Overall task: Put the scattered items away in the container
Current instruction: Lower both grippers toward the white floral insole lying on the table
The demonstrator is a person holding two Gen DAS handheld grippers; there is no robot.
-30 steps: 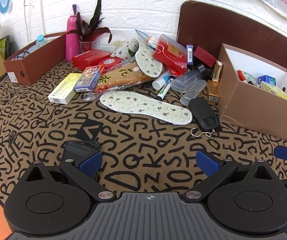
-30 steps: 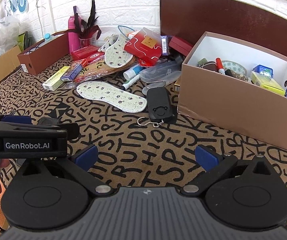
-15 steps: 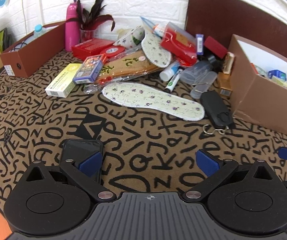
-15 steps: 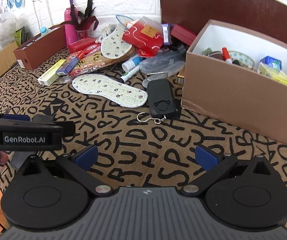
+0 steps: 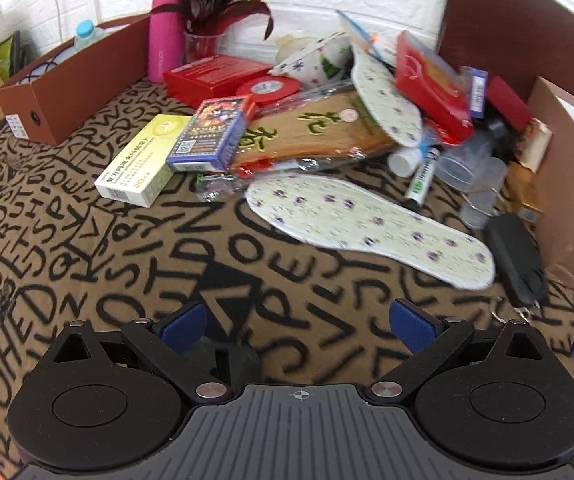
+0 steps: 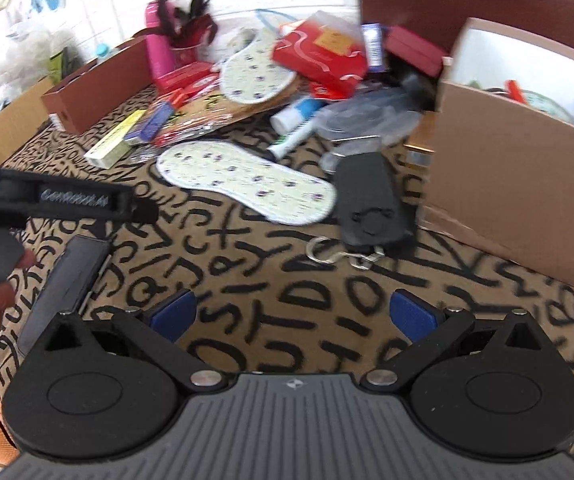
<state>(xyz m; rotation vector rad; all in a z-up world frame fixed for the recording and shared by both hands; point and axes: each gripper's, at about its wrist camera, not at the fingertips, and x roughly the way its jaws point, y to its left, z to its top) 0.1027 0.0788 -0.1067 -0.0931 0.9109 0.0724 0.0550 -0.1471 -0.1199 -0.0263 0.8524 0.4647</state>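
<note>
Nearest in each wrist view, the left hand-held gripper (image 5: pixel 299 326) and the right hand-held gripper (image 6: pixel 293 314) both hang with their blue pads spread wide apart and nothing between them, low over the letter-patterned cloth (image 5: pixel 67 264) that covers the counter. At the near left lies a dark phone (image 6: pixel 65 280), flat on the cloth just beside the left tool's body. Both views are blurred, so this looks like the approach step: neither tool carries anything, and a pick has yet to be made. A little farther on lies a floral insole (image 5: pixel 367 226), flat and thin, and just right of it a black luggage scale (image 6: pixel 371 200) with its metal hook (image 6: pixel 327 252) toward the camera. The scale sits close in front of the right tool and is probably the next target; taking it calls for coming down across its narrower width and closing on the body, not the loose hook. Beyond is the heap of scattered items: a yellow-green medicine box (image 5: pixel 145 160), a card pack (image 5: pixel 211 136), a packaged insole pair (image 5: pixel 319 136), a marker (image 5: pixel 423 178), red boxes. At the right stands the brown cardboard box (image 6: pixel 507 168), open-topped and already holding several small things, which cannot be made out clearly. Far left, a longer brown box (image 5: pixel 71 88) holds a water bottle (image 5: pixel 85 32).
</note>
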